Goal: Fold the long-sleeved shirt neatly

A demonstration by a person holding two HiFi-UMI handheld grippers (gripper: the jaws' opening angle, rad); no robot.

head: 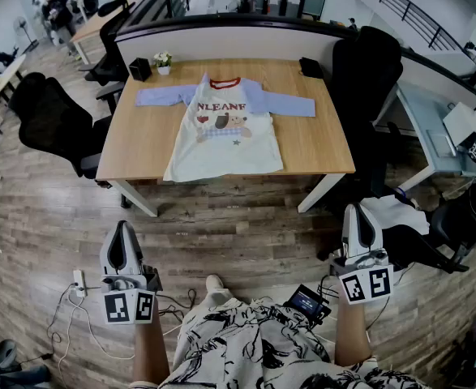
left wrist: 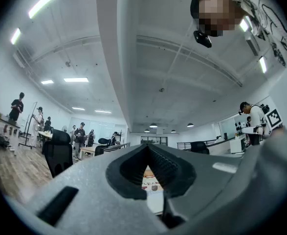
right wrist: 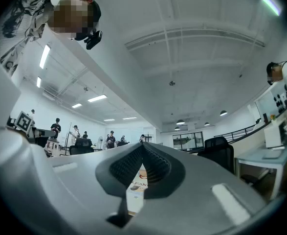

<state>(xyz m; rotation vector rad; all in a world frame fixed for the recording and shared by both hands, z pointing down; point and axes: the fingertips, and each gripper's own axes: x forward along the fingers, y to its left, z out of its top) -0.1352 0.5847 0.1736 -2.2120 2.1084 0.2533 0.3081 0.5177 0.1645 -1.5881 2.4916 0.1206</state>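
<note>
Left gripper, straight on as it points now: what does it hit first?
Likely the table's near edge, around the shirt's hem; only floor lies between. Whether the left gripper would clear the tabletop is unclear.

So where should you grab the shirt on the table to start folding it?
I'd pinch a sleeve near its cuff, coming in from the table's side edge. The long-sleeved shirt lies flat, face up, with both sleeves spread wide, so the cuff ends look easiest to lift and fold inward.
</note>
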